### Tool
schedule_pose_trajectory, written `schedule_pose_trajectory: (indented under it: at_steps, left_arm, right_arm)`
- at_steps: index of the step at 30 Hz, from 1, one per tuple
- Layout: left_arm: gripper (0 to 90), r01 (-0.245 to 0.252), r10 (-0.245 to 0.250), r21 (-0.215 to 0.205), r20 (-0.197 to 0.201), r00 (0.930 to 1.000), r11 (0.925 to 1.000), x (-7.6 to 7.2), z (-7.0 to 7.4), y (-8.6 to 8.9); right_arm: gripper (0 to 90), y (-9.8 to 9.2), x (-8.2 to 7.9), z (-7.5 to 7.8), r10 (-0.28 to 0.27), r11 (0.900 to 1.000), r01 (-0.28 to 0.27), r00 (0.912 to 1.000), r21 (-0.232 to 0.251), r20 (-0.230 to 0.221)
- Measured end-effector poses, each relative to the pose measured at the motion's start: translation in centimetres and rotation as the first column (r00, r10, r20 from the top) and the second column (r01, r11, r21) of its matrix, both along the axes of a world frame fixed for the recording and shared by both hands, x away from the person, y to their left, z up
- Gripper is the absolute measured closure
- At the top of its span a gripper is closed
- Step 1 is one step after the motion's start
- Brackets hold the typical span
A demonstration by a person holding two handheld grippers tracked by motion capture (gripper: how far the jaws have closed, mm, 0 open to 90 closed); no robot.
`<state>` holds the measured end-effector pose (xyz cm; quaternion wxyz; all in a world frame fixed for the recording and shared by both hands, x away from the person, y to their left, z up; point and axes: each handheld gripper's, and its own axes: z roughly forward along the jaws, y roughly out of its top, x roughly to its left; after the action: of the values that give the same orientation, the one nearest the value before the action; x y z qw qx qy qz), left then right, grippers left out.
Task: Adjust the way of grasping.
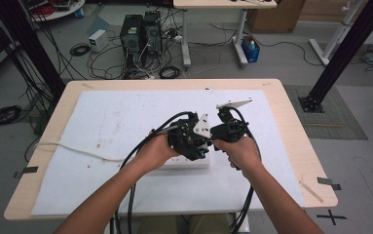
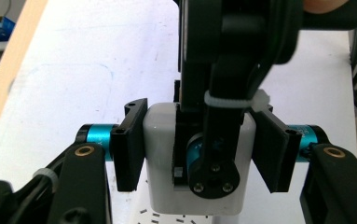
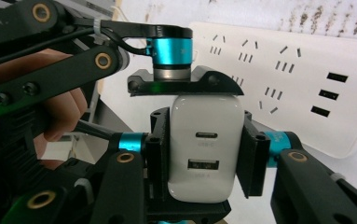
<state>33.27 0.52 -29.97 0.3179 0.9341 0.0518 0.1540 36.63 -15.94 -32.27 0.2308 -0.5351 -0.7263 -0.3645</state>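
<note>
A white USB charger block (image 3: pixel 206 154) with two ports on its face sits between the pads of my right gripper (image 3: pixel 205 140), which is shut on its sides. My left gripper (image 2: pixel 199 140) is shut on the same charger (image 2: pixel 160 182) across the other pair of sides; one of its pads (image 3: pixel 183 84) lies on the block's top in the right gripper view. A white power strip (image 3: pixel 297 79) lies just beyond the charger. In the high view both grippers, left (image 1: pixel 201 146) and right (image 1: pixel 218 134), meet above the power strip (image 1: pixel 189 163) near the table's middle.
A white sheet (image 1: pixel 125 117) covers most of the wooden table (image 1: pixel 52 131). The strip's white cord (image 1: pixel 77 148) runs off to the left edge. Black gripper cables trail toward the front edge. Computers and cable tangles stand on the floor beyond the table.
</note>
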Motion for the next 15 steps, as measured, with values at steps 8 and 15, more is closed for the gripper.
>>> schedule_pose_trajectory:
  at_steps: [8, 15]
  left_arm:
    - [28.8, -0.035, 0.035, -0.009, -0.005, 0.9994, 0.9993, -0.1, 0.2, 0.6]
    - [22.8, -0.128, 0.129, 0.015, -0.091, 0.9875, 0.9917, 0.7, -0.7, 3.9]
  right_arm:
    - [62.4, -1.3, 0.4, -0.3, -0.030, 0.999, 0.029, 0.9979, 0.019, 0.058]
    - [62.4, -4.5, 0.5, -0.4, -0.039, 0.999, 0.044, 0.9911, -0.031, 0.127]
